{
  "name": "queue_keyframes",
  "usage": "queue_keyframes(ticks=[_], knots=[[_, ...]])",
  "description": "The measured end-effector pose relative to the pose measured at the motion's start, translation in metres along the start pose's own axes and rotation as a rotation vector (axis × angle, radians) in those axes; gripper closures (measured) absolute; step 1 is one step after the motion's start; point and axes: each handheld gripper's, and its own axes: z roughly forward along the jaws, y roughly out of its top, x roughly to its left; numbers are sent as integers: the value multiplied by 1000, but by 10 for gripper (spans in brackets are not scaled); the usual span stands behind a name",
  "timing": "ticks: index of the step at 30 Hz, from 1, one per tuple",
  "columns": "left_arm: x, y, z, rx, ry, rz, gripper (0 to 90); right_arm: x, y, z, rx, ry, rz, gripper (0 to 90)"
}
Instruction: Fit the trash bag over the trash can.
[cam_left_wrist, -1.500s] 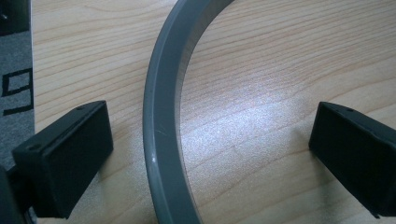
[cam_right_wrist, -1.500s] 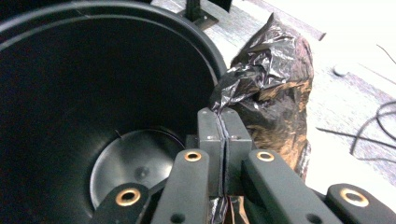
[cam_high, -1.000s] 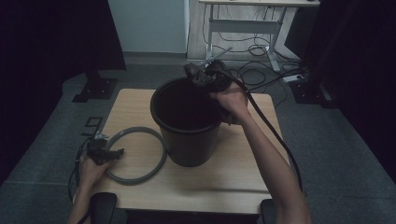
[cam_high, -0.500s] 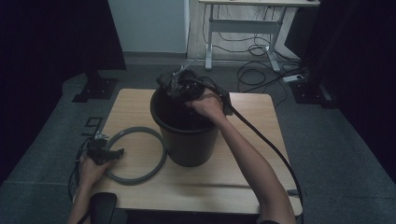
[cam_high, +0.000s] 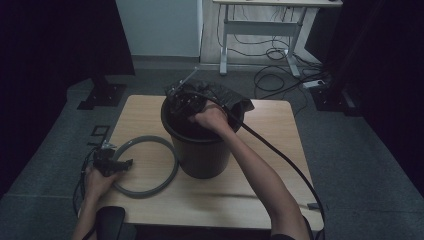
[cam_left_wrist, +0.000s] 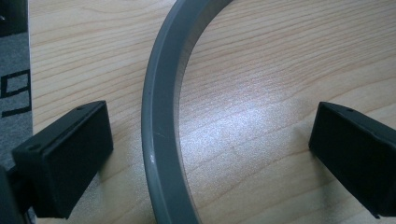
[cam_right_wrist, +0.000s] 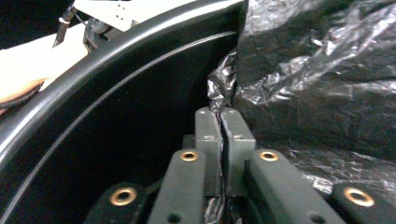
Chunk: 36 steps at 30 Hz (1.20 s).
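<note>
A black bucket (cam_high: 200, 150) stands upright mid-table, with a black plastic bag (cam_high: 231, 99) bunched over its far rim. My right gripper (cam_high: 181, 101) reaches over the bucket's mouth toward the far-left rim. In the right gripper view it (cam_right_wrist: 223, 122) is shut on a fold of the bag (cam_right_wrist: 322, 70), close to the bucket's inner wall (cam_right_wrist: 107, 144). A grey ring (cam_high: 170, 172) lies flat on the table left of the bucket. My left gripper (cam_high: 113, 163) rests at the ring's left side, and it (cam_left_wrist: 210, 128) is open, with the ring (cam_left_wrist: 159, 140) passing between the jaws.
The wooden table (cam_high: 260, 192) has bare room on the right, crossed by the right gripper's cable (cam_high: 280, 156). A white desk (cam_high: 260, 25) and floor cables lie beyond the table. A black stand base (cam_high: 102, 95) sits at the far left, and a dark rounded object (cam_high: 107, 225) at the near edge.
My right gripper has carried the bag leftward across the bucket's mouth, from the far-right rim to the far-left. The left gripper and the ring have stayed put.
</note>
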Motion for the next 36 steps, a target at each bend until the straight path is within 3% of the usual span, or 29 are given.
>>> queue_keyframes(ticks=[2, 4, 6, 10, 14, 26, 32, 36], knots=[[0, 0, 0, 0, 0, 0, 0, 0, 0, 1, -3, -2, -7, 656], [0, 0, 0, 0, 0, 0, 0, 0, 1, 1, -16, -36, -18, 469], [0, 0, 0, 0, 0, 0, 0, 0, 0, -5, -28, -75, -47, 352], [0, 0, 0, 0, 0, 0, 0, -3, -1, -15, -42, -97, -50, 313], [0, 0, 0, 0, 0, 0, 0, -11, -4, -32, -35, -149, -55, 311], [0, 0, 0, 0, 0, 0, 0, -55, -17, -82, -27, -344, 15, 314], [0, 0, 0, 0, 0, 0, 0, -79, -27, -87, -36, -397, 73, 326], [0, 0, 0, 0, 0, 0, 0, -94, -38, -81, -34, -401, 113, 413]])
